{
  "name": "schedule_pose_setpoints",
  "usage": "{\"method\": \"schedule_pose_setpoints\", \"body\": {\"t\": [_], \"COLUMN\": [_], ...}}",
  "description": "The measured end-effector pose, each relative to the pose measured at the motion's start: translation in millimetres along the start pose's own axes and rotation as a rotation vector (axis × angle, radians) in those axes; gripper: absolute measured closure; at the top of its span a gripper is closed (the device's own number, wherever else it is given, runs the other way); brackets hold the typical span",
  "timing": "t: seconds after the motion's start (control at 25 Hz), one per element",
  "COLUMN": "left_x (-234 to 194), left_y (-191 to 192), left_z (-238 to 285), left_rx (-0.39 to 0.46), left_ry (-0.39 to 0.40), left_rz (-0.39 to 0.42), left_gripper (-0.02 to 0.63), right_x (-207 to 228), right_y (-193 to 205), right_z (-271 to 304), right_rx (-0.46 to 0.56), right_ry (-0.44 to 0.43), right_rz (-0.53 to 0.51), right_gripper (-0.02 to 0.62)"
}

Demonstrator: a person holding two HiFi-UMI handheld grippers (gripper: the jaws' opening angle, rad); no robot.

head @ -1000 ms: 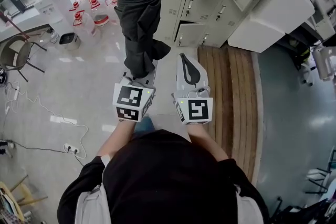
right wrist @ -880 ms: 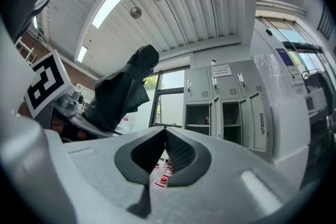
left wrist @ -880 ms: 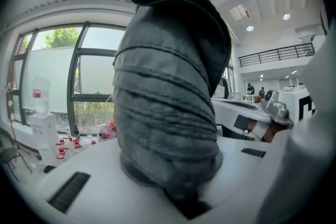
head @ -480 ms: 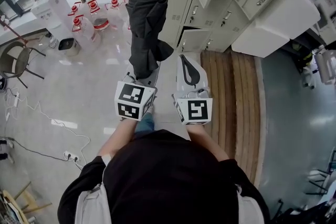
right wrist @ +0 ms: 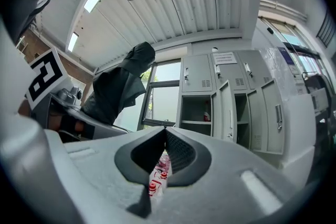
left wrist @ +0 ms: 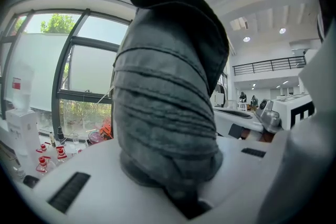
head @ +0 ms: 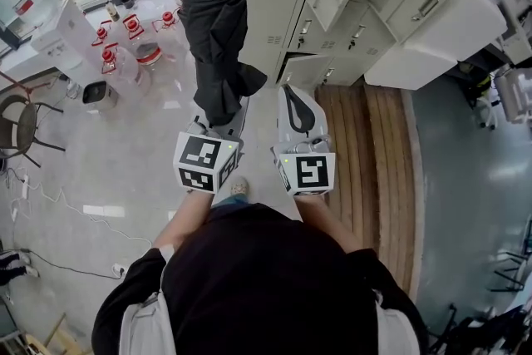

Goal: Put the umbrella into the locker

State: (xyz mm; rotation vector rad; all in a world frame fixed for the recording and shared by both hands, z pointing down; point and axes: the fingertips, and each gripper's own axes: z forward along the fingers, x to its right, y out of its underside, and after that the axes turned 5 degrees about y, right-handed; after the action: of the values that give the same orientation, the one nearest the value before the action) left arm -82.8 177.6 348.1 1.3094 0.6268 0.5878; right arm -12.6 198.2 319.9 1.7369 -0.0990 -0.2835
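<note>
A folded black umbrella (head: 214,46) stands upright out of my left gripper (head: 218,122), which is shut on its lower end. In the left gripper view the umbrella's grey-black folds (left wrist: 168,102) fill the middle and hide the jaw tips. My right gripper (head: 298,108) is beside it on the right, shut with nothing between its black pads (right wrist: 178,152). The grey lockers (head: 349,4) stand ahead at the upper right with several doors ajar. In the right gripper view one open compartment (right wrist: 197,110) with a shelf shows behind an open door (right wrist: 226,107).
A water dispenser (head: 62,29) and red-capped bottles (head: 125,29) stand by the window at the left. A chair (head: 21,112) and floor cables (head: 58,195) lie further left. A wooden slat platform (head: 374,145) runs before the lockers, beside a white cabinet (head: 424,33).
The person has walked forward, so the lockers and window have come nearer. Both grippers moved along together, the left still holding the umbrella upright and the right still shut.
</note>
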Motion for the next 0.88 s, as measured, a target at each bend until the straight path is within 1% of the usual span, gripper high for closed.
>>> {"method": "schedule_pose_setpoints", "body": {"t": [0.24, 0.44, 0.68, 0.88], "left_x": [-30, -39, -53, -64], "left_y": [0, 8, 6, 5], "left_z": [28, 42, 68, 100], "left_rx": [-0.01, -0.014, -0.015, -0.003], "left_ry": [0.054, 0.08, 0.096, 0.096], "left_rz": [0.007, -0.009, -0.026, -0.026], "left_gripper": [0.568, 0.568, 0.568, 0.568], "right_x": [6, 9, 22, 36], "right_y": [13, 31, 37, 48], "right_z": [36, 44, 70, 102], "right_rx": [-0.011, -0.048, -0.054, -0.042], "right_ry": [0.046, 0.076, 0.072, 0.039], "right_rz": [0.001, 0.022, 0.021, 0.015], "right_gripper": [0.592, 0.592, 0.592, 0.592]}}
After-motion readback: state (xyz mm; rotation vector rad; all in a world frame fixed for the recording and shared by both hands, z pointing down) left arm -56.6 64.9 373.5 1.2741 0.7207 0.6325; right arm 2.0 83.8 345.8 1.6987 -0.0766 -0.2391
